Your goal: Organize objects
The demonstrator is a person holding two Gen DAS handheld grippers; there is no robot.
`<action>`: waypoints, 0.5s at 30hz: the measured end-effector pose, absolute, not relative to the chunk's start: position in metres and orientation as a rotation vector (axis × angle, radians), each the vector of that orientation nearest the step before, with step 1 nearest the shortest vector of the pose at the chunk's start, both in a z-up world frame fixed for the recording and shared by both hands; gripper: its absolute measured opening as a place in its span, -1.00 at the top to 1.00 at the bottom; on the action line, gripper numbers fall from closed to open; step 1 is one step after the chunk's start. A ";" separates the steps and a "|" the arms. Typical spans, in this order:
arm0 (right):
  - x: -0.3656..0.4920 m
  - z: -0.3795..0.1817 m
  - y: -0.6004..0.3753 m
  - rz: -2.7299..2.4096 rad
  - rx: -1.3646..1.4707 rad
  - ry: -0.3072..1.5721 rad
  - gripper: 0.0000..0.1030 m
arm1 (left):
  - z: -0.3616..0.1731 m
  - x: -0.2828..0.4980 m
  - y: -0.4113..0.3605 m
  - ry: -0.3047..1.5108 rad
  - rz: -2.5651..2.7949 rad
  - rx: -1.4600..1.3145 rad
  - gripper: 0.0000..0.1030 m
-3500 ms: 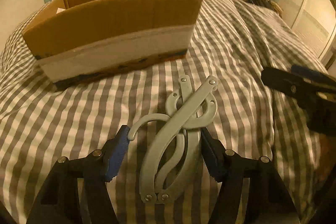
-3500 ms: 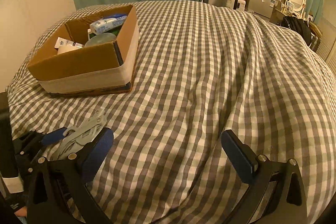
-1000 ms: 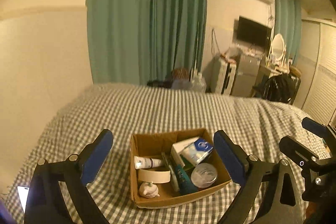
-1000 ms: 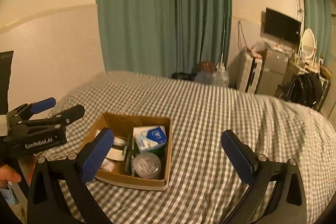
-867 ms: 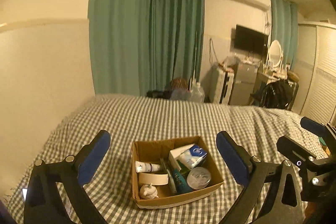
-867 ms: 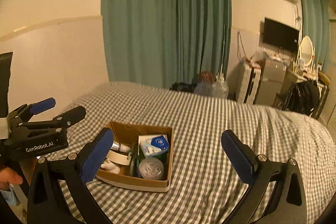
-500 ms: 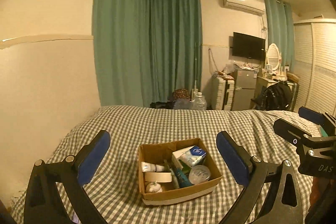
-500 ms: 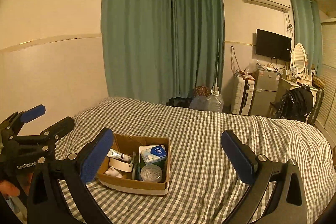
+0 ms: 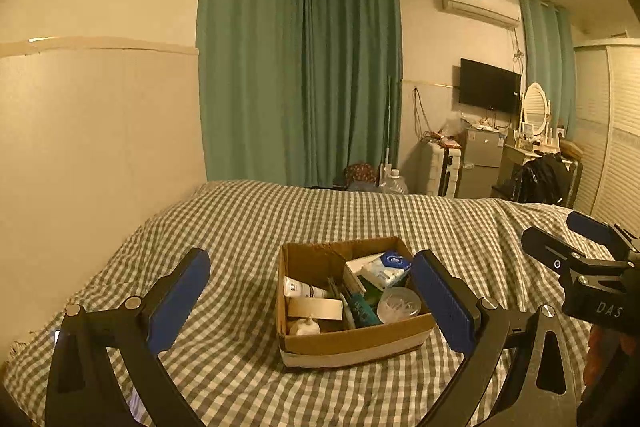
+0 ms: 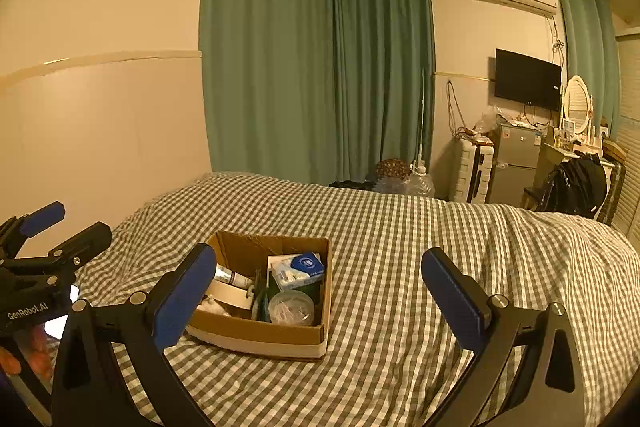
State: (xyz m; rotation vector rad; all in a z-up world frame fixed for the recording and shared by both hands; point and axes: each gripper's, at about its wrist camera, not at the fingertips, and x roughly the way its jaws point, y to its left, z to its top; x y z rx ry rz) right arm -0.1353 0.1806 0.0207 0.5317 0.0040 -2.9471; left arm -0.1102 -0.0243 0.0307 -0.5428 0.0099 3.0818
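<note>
A cardboard box (image 9: pixel 352 341) (image 10: pixel 256 339) sits on the checked bedspread (image 9: pixel 240 227) (image 10: pixel 400 227). Inside it lie a white tube (image 9: pixel 304 291), a roll of tape (image 9: pixel 314 308), a blue-and-white packet (image 9: pixel 386 265) (image 10: pixel 298 269), a clear round tub (image 9: pixel 398 303) (image 10: pixel 291 307) and other small items. My left gripper (image 9: pixel 312 301) is open and held well back above the bed, with nothing between its fingers. My right gripper (image 10: pixel 318 297) is open and empty too, off to the right of the left one. Each gripper shows at the edge of the other's view.
Green curtains (image 9: pixel 300 75) hang behind the bed. A fridge, a suitcase, a wall television (image 10: pixel 527 79) and a dressing table stand at the right. A lit phone screen (image 10: pixel 64 319) lies on the bed at the lower left. The wall runs along the bed's left side.
3.5 s ago my left gripper was closed around a grey folding hanger low on the bed. Both grippers are now open, empty, raised and farther back from the box.
</note>
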 end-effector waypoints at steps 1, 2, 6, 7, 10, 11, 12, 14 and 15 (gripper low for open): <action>-0.136 0.019 0.182 -2.948 0.538 0.000 -0.99 | 0.029 -0.111 -0.024 0.016 3.083 -0.546 -1.00; -0.137 0.018 0.184 -2.950 0.544 -0.005 -0.99 | 0.027 -0.111 -0.023 0.023 3.085 -0.551 -1.00; -0.137 0.015 0.188 -2.953 0.555 -0.026 -0.99 | 0.024 -0.111 -0.021 0.033 3.076 -0.574 -1.00; -0.137 0.015 0.188 -2.954 0.556 -0.029 -0.99 | 0.022 -0.111 -0.020 0.037 3.072 -0.581 -1.00; -0.136 0.015 0.189 -2.952 0.558 -0.036 -0.99 | 0.021 -0.113 -0.017 0.056 3.063 -0.609 -1.00; -0.136 0.016 0.189 -2.951 0.559 -0.039 -0.99 | 0.021 -0.113 -0.017 0.061 3.063 -0.612 -1.00; -0.136 0.016 0.189 -2.951 0.559 -0.042 -0.99 | 0.021 -0.112 -0.016 0.062 3.064 -0.610 -1.00; -0.136 0.015 0.189 -2.950 0.563 -0.045 -0.99 | 0.021 -0.112 -0.016 0.061 3.061 -0.610 -1.00; -0.137 0.015 0.189 -2.950 0.566 -0.045 -0.99 | 0.021 -0.112 -0.016 0.061 3.060 -0.610 -1.00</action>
